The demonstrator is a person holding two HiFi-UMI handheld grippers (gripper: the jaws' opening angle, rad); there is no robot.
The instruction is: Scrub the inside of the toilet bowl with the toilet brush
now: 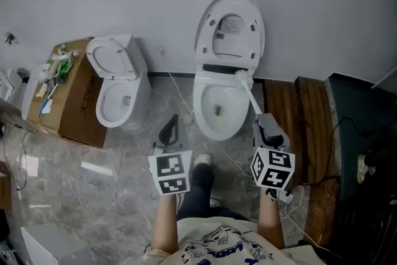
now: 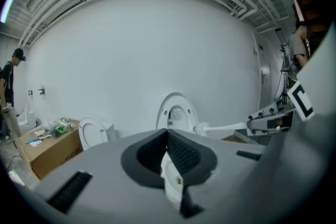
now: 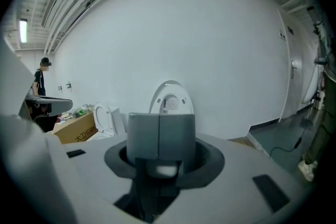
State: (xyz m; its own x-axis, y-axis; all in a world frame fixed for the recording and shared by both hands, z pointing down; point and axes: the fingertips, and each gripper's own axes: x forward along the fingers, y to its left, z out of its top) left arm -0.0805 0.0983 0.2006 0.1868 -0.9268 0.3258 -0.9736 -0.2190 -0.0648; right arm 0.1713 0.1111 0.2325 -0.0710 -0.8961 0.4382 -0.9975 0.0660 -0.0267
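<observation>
The right claw (image 1: 262,121) is closed on the white handle of the toilet brush (image 1: 249,91); its 2 jaws press together around it. The handle goes up and a little to the left from the claw, and the brush head lies at the back rim of the toilet bowl (image 1: 204,112), on its right side, just under the raised lid (image 1: 229,9). The brush is above the rim, not down in the water. The left claw (image 1: 170,127) hangs over the grey floor (image 1: 93,186), left of the bowl; its 2 jaws meet and hold nothing. A second toilet (image 1: 115,91), smaller, stands further left, just beside a cardboard box (image 1: 77,103).
</observation>
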